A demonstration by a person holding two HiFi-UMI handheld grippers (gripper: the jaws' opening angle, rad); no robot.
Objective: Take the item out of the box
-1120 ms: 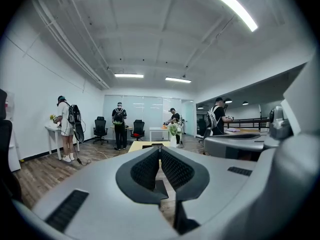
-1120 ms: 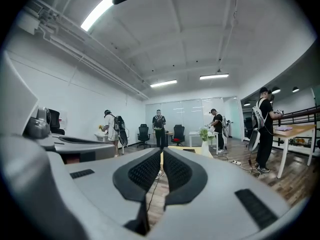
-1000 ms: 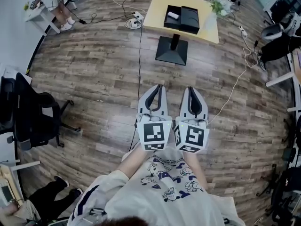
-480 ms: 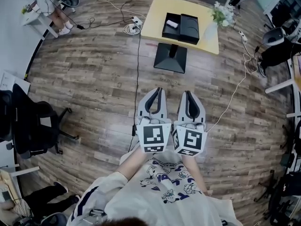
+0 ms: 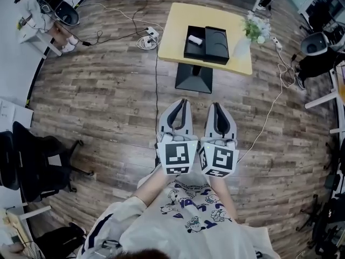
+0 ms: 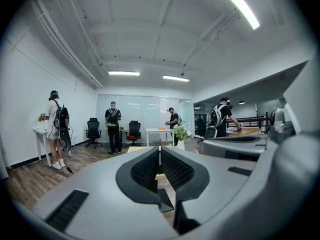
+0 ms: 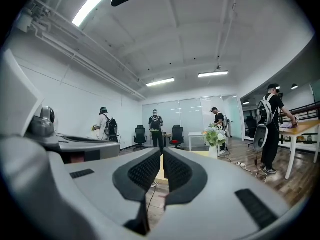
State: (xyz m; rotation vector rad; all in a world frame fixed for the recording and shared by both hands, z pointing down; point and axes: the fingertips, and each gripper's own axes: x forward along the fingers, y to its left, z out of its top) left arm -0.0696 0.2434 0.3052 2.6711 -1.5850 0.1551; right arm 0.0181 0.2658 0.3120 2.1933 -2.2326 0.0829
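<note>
Head view is showing us standing on the wood floor, well apart from the tabletop ahead. We are holding the left gripper close to the chest, its jaws clenched on nothing. The right gripper is hanging just beside it, jaws likewise pressed together and empty. On the tabletop the black box is lying open, and the white item is sitting in its left half. Flowers are standing just beside the box at the right.

As we are judging it, the walk-up is carrying the first risk. A cable is running over the floor near the table's base, and a foot catching it could trip us. Both sets of jaws are needing release before we reach in; arriving clenched, they would knock the item about rather than grasp it. A wide swing of the right gripper could tip the flowers.

We are reading no brand or label. The cubes are showing only square markers, and the print on the shirt is too small to read.
</note>
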